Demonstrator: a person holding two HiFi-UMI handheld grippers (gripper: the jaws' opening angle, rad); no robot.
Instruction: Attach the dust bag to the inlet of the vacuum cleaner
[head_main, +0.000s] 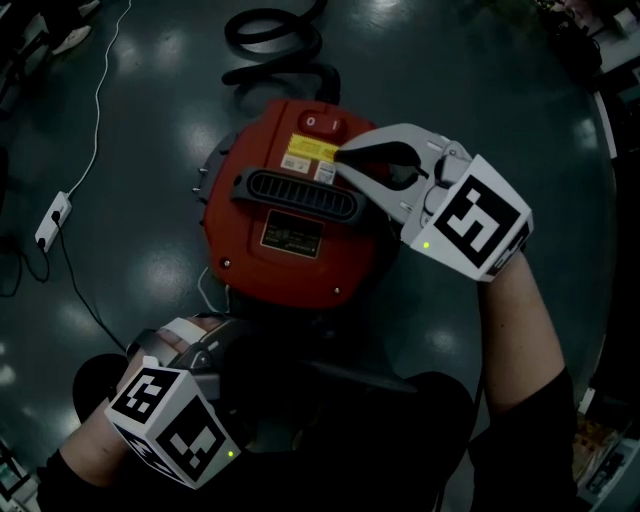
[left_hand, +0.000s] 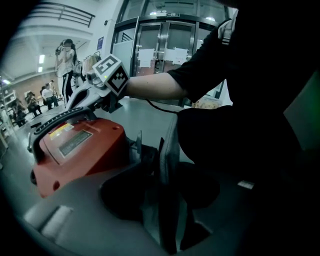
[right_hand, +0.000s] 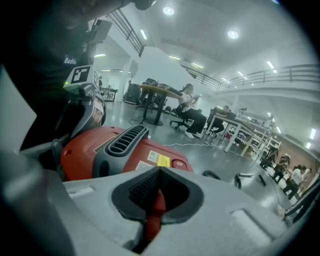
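Note:
The red vacuum cleaner (head_main: 290, 270) with its grey slotted handle (head_main: 295, 195) stands on the dark floor at the middle of the head view. My right gripper (head_main: 340, 157) rests on its top by the yellow label, jaws closed tip to tip, with only the red lid (right_hand: 85, 145) beyond them. My left gripper (head_main: 205, 340) is low at the vacuum's near edge. In the left gripper view its jaws (left_hand: 160, 165) stand apart. A thin grey flat piece (left_hand: 169, 200), perhaps the dust bag's collar, stands edge-on between them. The rest of the bag is lost in the dark.
A black hose (head_main: 275, 35) coils on the floor beyond the vacuum. A white power strip (head_main: 52, 220) and its cable lie at the left. The holder's dark clothing fills the near side. Tables and seated people (right_hand: 192, 112) are far off.

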